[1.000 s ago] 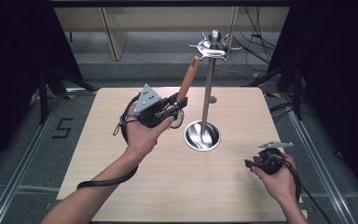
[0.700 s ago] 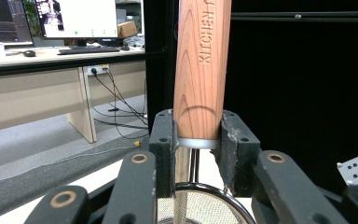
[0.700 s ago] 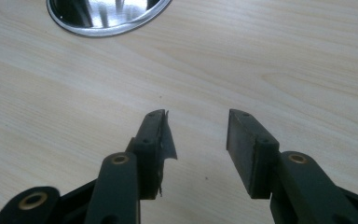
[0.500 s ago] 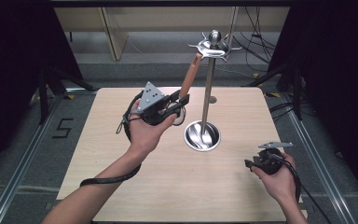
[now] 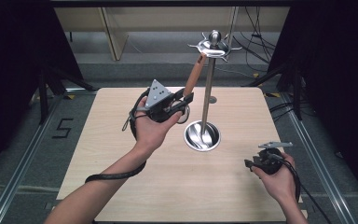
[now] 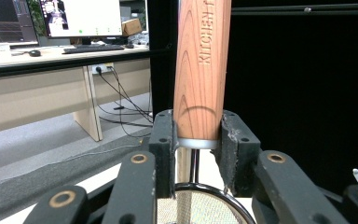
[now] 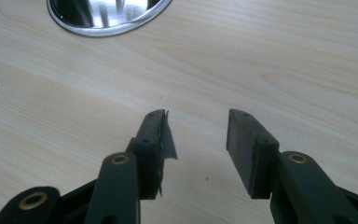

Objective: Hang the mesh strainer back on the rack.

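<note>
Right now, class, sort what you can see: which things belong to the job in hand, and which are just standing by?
In the job:
- left gripper, shut on the wooden-handled strainer
- steel hanging stand, handle tip near its hooks

Standing by:
- right gripper, jaws open over bare table
- desk with monitor in the background

I see the stand (image 5: 207, 84) at frame centre on the desk (image 5: 121, 140), my left claw (image 5: 182, 103) holding the strainer (image 5: 193, 79) just left of it, right claw (image 5: 251, 163) lower right.

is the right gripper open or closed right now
Open. The right gripper has a clear gap between its pads, with only bare table showing through; nothing is held. It rests low by the table's near right corner.
</note>
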Action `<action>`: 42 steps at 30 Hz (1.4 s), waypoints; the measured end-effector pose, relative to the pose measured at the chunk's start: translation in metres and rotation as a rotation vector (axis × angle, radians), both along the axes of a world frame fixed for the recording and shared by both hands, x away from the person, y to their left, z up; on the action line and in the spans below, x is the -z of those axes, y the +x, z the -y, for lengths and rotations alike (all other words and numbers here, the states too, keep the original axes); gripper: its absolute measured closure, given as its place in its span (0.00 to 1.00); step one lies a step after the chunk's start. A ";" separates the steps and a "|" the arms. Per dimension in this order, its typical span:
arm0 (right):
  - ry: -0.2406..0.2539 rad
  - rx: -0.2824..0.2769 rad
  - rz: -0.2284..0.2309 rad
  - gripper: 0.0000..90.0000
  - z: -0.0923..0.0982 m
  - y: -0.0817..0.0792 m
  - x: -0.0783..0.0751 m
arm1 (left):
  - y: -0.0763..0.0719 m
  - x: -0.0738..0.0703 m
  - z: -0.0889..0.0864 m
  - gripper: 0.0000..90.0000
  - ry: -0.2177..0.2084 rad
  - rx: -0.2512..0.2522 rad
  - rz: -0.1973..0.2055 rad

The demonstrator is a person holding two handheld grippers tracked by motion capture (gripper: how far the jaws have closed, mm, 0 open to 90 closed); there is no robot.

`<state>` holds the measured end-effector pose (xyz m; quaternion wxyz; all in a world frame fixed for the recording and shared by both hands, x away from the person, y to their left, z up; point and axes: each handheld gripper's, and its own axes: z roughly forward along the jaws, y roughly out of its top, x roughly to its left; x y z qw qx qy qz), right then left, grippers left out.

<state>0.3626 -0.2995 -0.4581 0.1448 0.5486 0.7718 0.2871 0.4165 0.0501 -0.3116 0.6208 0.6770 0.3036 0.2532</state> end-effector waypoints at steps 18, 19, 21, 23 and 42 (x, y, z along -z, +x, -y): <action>0.006 -0.008 0.007 0.65 0.001 -0.001 0.000 | 0.006 0.006 0.010 0.76 0.028 0.009 -0.032; 0.006 -0.008 0.007 0.65 0.001 -0.001 0.000 | 0.006 0.006 0.010 0.76 0.028 0.009 -0.032; -0.005 -0.002 0.004 0.65 0.000 -0.001 -0.001 | 0.007 0.005 0.011 0.75 0.033 0.013 -0.032; -0.004 -0.001 0.006 0.65 0.000 -0.001 -0.001 | 0.007 0.005 0.011 0.75 0.032 0.014 -0.032; 0.001 -0.005 0.005 0.64 0.000 -0.001 -0.001 | 0.000 0.006 -0.022 0.54 0.081 0.110 -0.133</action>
